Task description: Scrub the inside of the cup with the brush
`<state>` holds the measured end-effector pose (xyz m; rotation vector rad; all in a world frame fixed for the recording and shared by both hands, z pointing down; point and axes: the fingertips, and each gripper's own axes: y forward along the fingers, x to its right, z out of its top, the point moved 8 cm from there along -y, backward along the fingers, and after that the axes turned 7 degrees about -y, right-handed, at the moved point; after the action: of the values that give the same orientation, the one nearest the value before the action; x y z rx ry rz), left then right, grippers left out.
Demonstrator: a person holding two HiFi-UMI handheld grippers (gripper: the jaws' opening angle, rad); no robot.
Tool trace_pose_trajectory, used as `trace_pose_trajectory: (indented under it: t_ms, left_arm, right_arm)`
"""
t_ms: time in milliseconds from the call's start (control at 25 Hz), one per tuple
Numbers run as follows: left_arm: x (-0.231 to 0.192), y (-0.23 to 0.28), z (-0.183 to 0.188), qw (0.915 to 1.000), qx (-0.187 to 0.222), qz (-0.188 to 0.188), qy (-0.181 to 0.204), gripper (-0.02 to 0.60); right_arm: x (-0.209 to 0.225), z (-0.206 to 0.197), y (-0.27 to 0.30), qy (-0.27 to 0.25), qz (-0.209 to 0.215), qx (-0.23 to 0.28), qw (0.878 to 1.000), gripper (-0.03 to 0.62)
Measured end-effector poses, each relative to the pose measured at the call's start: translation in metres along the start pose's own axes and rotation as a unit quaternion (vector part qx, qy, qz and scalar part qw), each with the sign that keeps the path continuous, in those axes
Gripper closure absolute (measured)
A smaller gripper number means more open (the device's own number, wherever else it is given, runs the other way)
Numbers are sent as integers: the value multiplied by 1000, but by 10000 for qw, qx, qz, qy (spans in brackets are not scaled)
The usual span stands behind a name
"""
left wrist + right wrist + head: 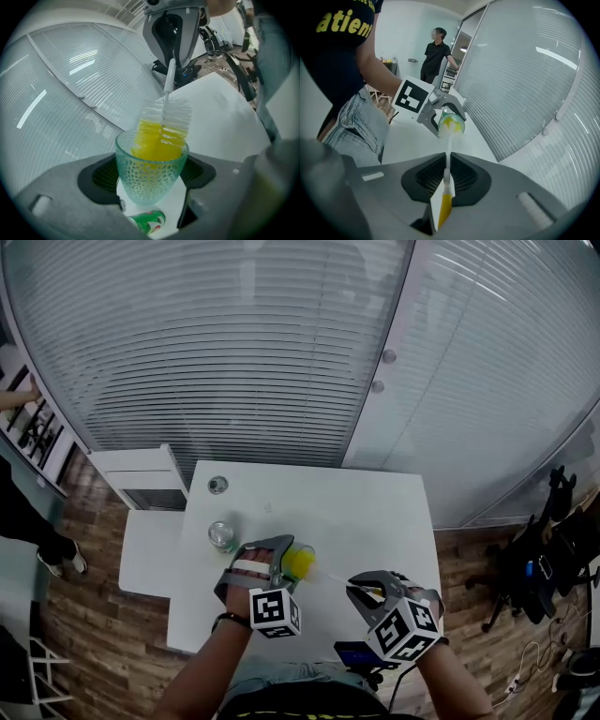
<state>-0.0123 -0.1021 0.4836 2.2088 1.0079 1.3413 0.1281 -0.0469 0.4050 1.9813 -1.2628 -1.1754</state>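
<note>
Left tool [278, 559] clamps the dimpled teal cup [151, 176]; right tool [444, 180] pinches the brush [164, 122] by its handle, yellow bristles inside the cup. White counter [375, 512] beneath, blind-covered glass walls [234, 352] behind.

Your left gripper [281, 563] and right gripper [364, 589]: grey shells, black ribbed pads [429, 176], black-and-white marker cubes [274, 611]. You're wearing a black wristband [230, 619], a black tee [333, 28] with yellow lettering, and light blue jeans [356, 122].
</note>
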Motion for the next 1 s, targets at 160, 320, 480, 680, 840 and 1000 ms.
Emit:
trace_pose_trajectory:
  t_ms: [160, 320, 480, 680, 840, 1000]
  left_arm:
    - [0, 2, 0, 10000, -17, -5, 13, 192]
    - [2, 2, 0, 10000, -39, -14, 4, 193]
    - [-2, 2, -4, 10000, -70, 16, -47, 193]
    - [-3, 0, -2, 10000, -27, 32, -84, 193]
    - [-4, -2, 1, 10000, 5, 61, -46, 192]
    - [-4, -2, 4, 10000, 37, 50, 8, 193]
  right_arm:
    - [-3, 8, -3, -166, 10, 40, 9999, 557]
    - [-2, 13, -8, -368, -78, 5, 9993, 557]
    - [5, 14, -17, -357, -145, 67, 9992, 557]
    - [13, 10, -22, -247, -249, 95, 9993, 557]
    - [16, 5, -21, -106, -271, 58, 9996, 557]
    - [15, 0, -16, -19, -218, -11, 9998, 559]
